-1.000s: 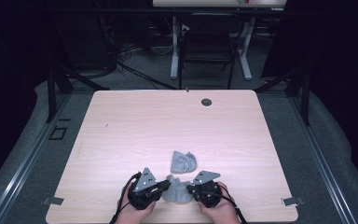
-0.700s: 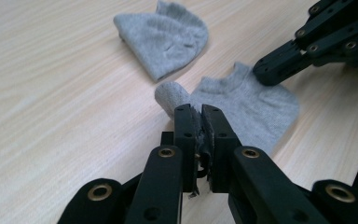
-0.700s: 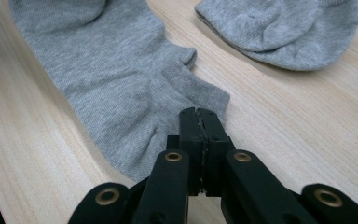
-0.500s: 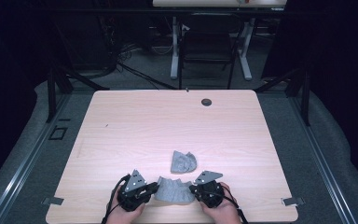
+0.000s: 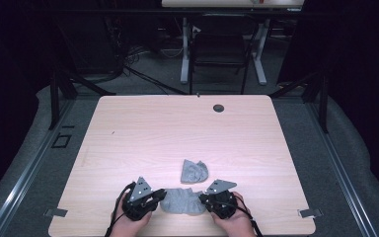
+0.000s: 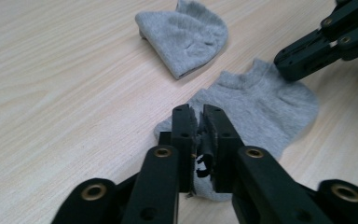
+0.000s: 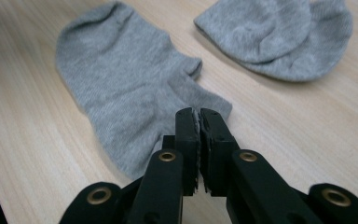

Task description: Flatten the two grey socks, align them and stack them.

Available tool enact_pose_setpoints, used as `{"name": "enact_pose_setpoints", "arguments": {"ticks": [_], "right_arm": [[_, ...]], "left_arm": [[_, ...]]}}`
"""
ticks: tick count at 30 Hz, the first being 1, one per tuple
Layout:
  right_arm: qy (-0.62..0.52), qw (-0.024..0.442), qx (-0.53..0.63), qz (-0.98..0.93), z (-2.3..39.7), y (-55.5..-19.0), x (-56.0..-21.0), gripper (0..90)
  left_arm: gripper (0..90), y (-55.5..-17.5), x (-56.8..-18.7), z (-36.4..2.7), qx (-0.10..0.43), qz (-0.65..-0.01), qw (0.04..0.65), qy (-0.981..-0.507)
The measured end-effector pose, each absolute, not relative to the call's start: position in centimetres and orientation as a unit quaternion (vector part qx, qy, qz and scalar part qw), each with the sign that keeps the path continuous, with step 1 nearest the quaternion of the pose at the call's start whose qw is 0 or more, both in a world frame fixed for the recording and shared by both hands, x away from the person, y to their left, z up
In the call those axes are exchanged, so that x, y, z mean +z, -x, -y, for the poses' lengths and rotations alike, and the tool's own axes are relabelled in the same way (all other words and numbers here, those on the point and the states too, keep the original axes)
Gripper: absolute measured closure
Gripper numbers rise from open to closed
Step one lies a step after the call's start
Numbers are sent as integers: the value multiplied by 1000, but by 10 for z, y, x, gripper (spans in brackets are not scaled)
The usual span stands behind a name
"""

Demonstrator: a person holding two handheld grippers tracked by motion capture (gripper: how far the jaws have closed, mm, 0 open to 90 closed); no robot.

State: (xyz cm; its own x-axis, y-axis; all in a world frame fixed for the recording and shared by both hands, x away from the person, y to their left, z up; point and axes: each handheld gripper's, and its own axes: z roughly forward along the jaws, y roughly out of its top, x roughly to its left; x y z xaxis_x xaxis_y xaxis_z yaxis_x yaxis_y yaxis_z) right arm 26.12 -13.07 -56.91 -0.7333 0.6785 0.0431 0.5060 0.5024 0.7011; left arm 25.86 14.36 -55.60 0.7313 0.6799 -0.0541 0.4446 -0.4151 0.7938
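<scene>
A pale wooden table (image 5: 187, 133) is standing in a dark room, with a chair (image 5: 220, 52) and desk legs showing behind its far edge and a small round hole (image 5: 218, 107) sitting near that edge. In the high view, two hands are reaching in from the bottom, the left gripper (image 5: 157, 200) and the right gripper (image 5: 205, 200) pointing toward each other at either end of a flat grey sock (image 5: 181, 201) lying near the table's front edge; a second, bunched grey sock (image 5: 194, 171) is lying just beyond it, apart from both grippers. In the left gripper view, the left gripper (image 6: 201, 112) is pinching the near edge of the flat sock (image 6: 261, 105), its jaws pressed together with grey fabric showing between them, while the right gripper (image 6: 286, 70) is touching the sock's far end and the bunched sock (image 6: 186, 35) is resting farther off. In the right gripper view, the right gripper (image 7: 199, 114) is holding its jaws pressed together at the corner of the flat sock (image 7: 121, 79), a sliver of grey cloth showing between them, and the bunched sock (image 7: 279, 35) is lying to the upper right.
</scene>
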Motion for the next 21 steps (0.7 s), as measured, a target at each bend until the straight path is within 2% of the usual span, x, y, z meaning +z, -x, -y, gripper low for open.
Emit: {"name": "enact_pose_setpoints", "arguments": {"ticks": [10, 21], "right_arm": [[-333, 123, 357, -864, 125, -263, -575, 845], [-340, 115, 346, -867, 130, -259, -575, 891]], "left_arm": [[876, -268, -576, -138, 130, -344, 391, -844], [871, -257, -580, -136, 117, -339, 380, -853]]}}
